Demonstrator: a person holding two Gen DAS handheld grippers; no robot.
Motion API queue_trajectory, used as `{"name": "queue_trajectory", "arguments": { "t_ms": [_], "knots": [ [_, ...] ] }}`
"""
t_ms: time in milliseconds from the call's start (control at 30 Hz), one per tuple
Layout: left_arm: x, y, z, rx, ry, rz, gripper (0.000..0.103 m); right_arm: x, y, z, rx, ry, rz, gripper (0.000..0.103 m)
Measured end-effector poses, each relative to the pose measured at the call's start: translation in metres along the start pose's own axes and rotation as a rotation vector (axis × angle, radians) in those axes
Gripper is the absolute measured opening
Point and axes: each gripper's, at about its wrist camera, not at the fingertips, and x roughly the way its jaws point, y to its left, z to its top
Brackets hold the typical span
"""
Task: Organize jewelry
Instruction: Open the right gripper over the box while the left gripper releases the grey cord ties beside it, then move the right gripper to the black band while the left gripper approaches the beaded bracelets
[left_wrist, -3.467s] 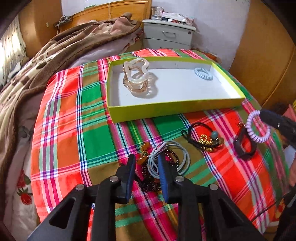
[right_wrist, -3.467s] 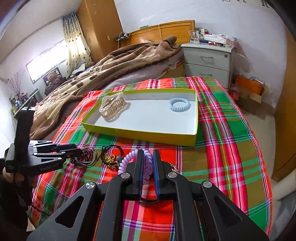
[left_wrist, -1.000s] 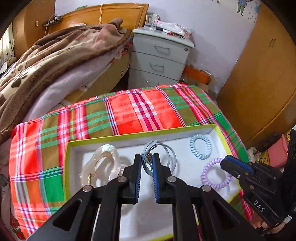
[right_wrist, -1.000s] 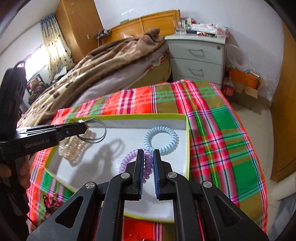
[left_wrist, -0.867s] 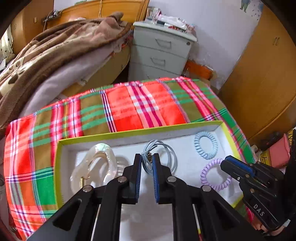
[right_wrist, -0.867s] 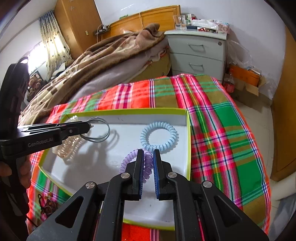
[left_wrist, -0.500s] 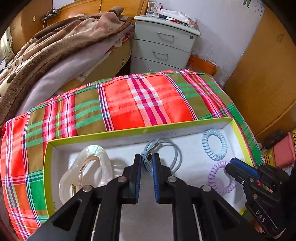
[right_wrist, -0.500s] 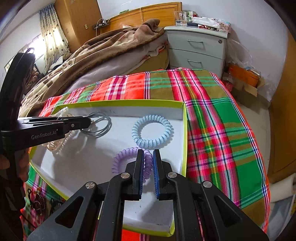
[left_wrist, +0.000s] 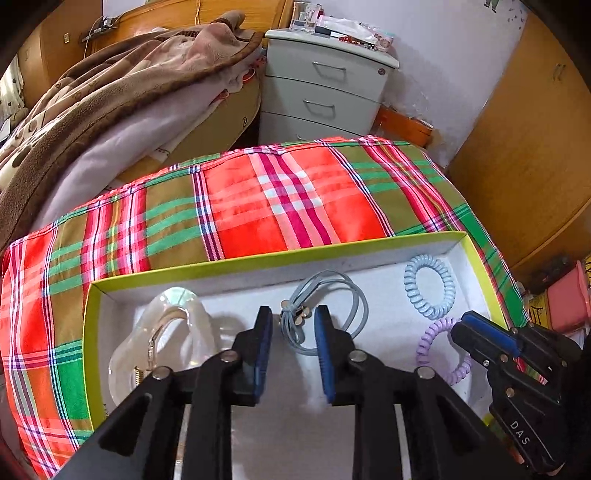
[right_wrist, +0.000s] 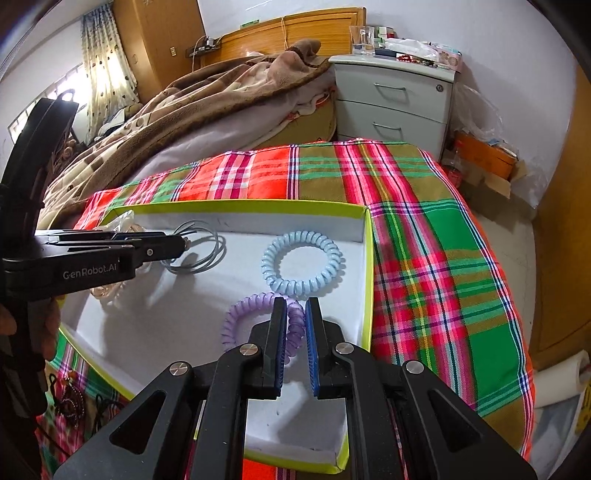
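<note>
Inside yellow-rimmed tray (left_wrist: 266, 258) on plaid bed cover (left_wrist: 280, 199): left gripper (left_wrist: 291, 321), jaws released, gap wide, grey cord loop (left_wrist: 332, 295) lying loose on tray floor just ahead, knot end toward jaws, loop running away toward far wall. Clear hair claw (left_wrist: 162, 332) partly hidden behind left finger, details hard to read. Right gripper (right_wrist: 295, 317), jaws narrowly parted around purple coil tie (right_wrist: 251, 314); contact unclear, near arc hidden. Blue coil tie (right_wrist: 303, 262) flat beyond it.

In the tray (right_wrist: 365, 258), bare white floor lies at 6 o'clock; the blue coil tie (right_wrist: 301, 267) blocks 12, and the left gripper (right_wrist: 181, 243) crowds 10.
</note>
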Motion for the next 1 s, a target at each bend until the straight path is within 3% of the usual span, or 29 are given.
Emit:
{"name": "queue_trajectory", "arguments": {
  "t_ms": [133, 233, 600, 1000],
  "knots": [
    [-0.004, 0.0, -0.001, -0.002, -0.011, -0.006, 0.032, -0.004, -0.002, 0.0, 0.01, -0.017, 0.004, 0.012],
    [-0.01, -0.003, -0.002, 0.011, -0.024, -0.011, 0.039, -0.008, -0.003, -0.001, 0.024, -0.029, 0.015, 0.02],
    [-0.051, -0.008, -0.015, 0.033, -0.085, -0.023, 0.043, -0.038, -0.006, -0.003, 0.056, -0.089, 0.026, 0.023],
    [-0.113, 0.01, -0.068, -0.015, -0.166, -0.039, 0.045, -0.082, 0.001, -0.03, 0.073, -0.144, 0.066, 0.024]
  ]
}}
